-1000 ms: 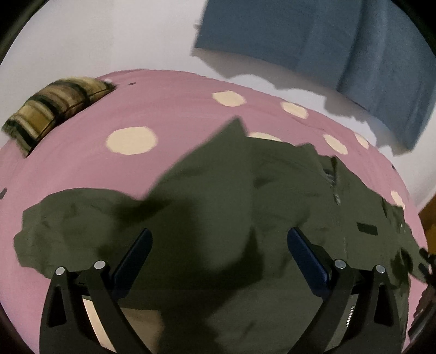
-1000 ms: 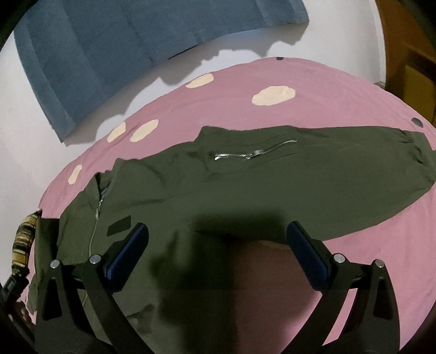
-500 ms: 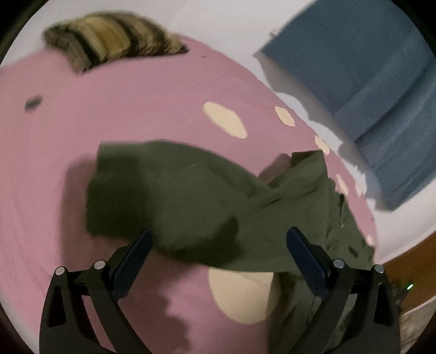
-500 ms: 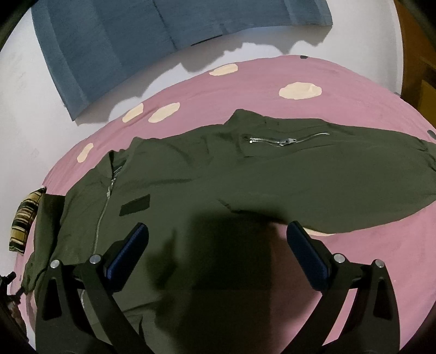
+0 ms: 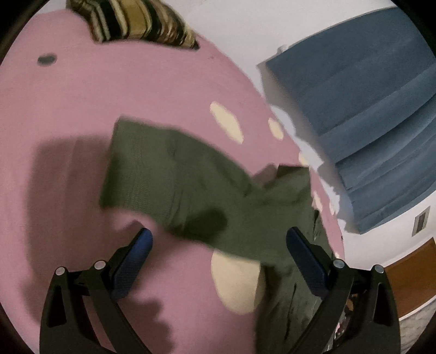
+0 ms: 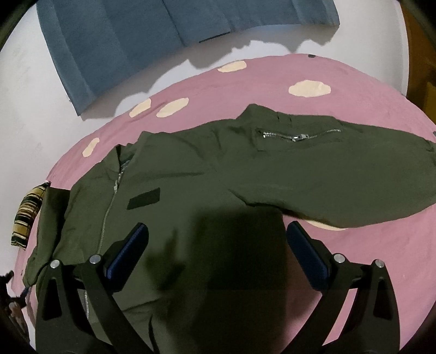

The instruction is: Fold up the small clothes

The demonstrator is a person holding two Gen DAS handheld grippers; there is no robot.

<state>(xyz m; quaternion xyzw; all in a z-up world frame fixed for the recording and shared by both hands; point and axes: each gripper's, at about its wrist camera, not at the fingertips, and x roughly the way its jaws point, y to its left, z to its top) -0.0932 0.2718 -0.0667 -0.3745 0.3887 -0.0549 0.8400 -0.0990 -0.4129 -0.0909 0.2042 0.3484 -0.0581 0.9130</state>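
Lying front-up, olive zip jacket [image 6: 207, 196] sleeves spread, rumpled.

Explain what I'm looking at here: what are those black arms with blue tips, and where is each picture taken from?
They are hand-held tongs, one per hand, each with a fisheye camera looking along its fingers. The left tongs see one sleeve of a green jacket, blurred, on a pink spotted sheet. The right tongs look over the jacket, lying zip-up and spread out flat. Both tongs are open and hold nothing. A striped cloth lies at the sheet's edge.
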